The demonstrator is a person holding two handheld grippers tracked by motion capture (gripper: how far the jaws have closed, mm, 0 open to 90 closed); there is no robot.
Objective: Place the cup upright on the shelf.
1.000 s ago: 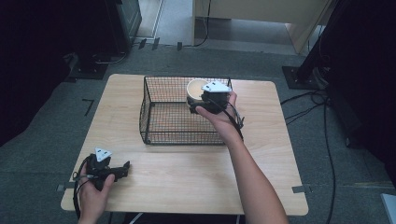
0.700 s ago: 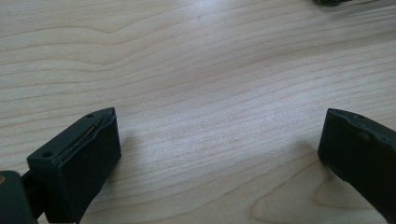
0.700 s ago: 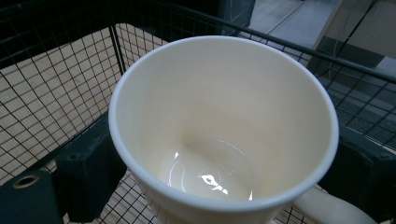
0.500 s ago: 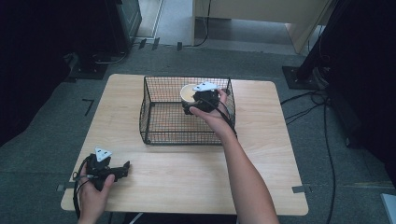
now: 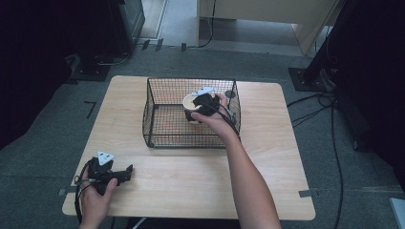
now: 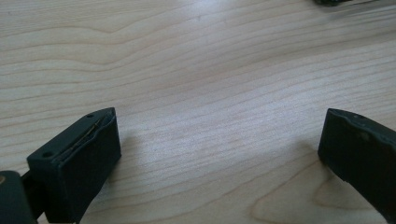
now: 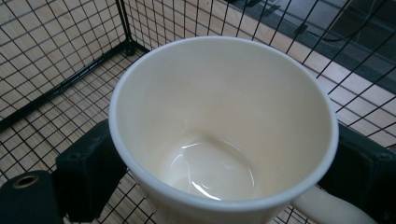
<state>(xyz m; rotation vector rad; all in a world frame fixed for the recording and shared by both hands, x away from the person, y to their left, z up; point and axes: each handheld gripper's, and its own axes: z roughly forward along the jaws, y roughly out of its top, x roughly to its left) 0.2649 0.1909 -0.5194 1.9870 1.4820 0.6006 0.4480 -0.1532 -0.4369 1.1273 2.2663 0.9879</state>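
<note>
**Cream ceramic mug clamped in right gripper, inside wire basket**

Cream ceramic mug [image 7: 224, 126] sits upright between the two black jaws of the right gripper [image 5: 197, 109], one jaw pressed on each side of the cup wall, just under the rim. Handle [image 7: 327, 207] pokes out at the bottom right of the right gripper view, beside the right-hand jaw. Mug interior is glossy, nothing in it. In the high view the mug [image 5: 190, 101] is within the black wire mesh basket [image 5: 162, 119], toward its back right part; can't tell if the base touches the basket floor. Basket stands on the light wooden desk [image 5: 267, 157], mid-rear. Left gripper [image 5: 125, 172] rests at the near left corner of the desk, well apart from the basket, jaws spread wide over bare wood.
</note>
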